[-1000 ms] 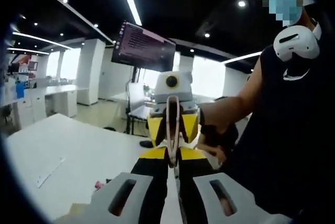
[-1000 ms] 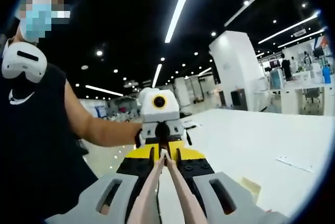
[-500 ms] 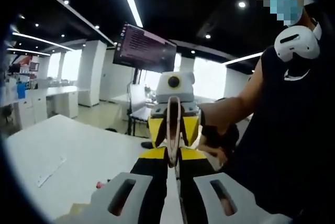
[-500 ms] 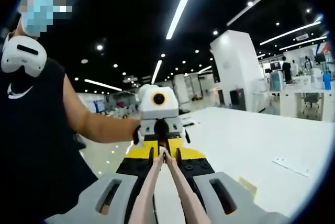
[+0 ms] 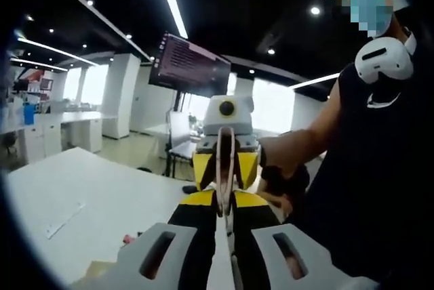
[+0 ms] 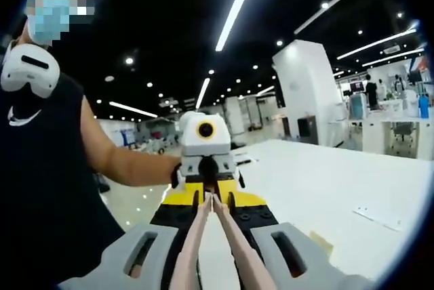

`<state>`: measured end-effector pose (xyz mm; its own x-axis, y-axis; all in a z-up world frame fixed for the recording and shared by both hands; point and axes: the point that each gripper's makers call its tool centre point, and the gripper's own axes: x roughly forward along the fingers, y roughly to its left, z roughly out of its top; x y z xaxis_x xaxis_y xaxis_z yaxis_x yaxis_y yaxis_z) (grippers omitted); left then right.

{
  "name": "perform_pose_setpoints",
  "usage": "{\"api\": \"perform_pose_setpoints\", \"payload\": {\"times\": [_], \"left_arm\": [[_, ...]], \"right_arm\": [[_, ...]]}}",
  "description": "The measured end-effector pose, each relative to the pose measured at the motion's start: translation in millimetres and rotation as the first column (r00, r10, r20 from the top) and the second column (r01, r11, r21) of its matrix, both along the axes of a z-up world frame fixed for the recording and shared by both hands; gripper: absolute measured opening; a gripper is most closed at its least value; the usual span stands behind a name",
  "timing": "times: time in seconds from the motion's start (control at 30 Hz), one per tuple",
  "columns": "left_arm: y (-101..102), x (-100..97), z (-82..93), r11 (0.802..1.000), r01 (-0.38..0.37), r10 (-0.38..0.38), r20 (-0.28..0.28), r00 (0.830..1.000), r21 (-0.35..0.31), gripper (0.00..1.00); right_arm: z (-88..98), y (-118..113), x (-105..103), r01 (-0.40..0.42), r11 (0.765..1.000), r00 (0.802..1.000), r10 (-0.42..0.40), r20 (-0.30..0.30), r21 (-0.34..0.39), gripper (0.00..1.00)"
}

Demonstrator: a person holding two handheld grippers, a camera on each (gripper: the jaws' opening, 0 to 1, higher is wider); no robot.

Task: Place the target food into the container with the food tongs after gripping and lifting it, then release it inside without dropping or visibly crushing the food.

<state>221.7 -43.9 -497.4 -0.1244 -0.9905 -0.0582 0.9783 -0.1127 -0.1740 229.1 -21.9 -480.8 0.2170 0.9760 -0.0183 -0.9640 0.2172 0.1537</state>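
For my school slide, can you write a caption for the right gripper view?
Pink food tongs held between the right gripper jaws point at the yellow-and-black left gripper above a white table.

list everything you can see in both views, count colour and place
table: one, white, under both claws
tongs: one pair, pale pink, running between the two claws
monitor: one, dark screen on a stand, past the table in the left gripper view
ruler-like strip: one, white, flat on the table
small item: one, red, on the table near the left claw, too small to name
ceiling lights: many, white strips
person: one, black sleeveless top
left claw: grey and yellow, one end of the tongs between its jaws
right claw: the same, other end
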Motion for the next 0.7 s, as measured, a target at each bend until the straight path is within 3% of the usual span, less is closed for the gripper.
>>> {"api": "perform_pose_setpoints", "payload": {"times": [0.23, 0.43, 0.7], "left_arm": [[-0.2, -0.8, 2.3, 1.0, 0.001, -0.001, -0.008, 1.0, -0.004, 0.06], [0.9, 0.3, 3.1, 1.0, -0.003, 0.003, -0.008, 1.0, 0.004, 0.04], [-1.1, 1.5, 1.0, 1.0, -0.02, 0.019, -0.033, 0.999, -0.015, 0.13]], "right_arm": [[1.5, -0.6, 0.7, 0.008, 1.0, 0.998, -0.008, -0.06, 0.012, 0.18], [3.1, 2.1, 0.1, 0.018, 1.0, 1.0, -0.018, -0.016, 0.019, 0.16], [1.2, -2.0, 1.4, 0.023, 1.0, 0.998, -0.022, -0.064, 0.015, 0.18]]}}
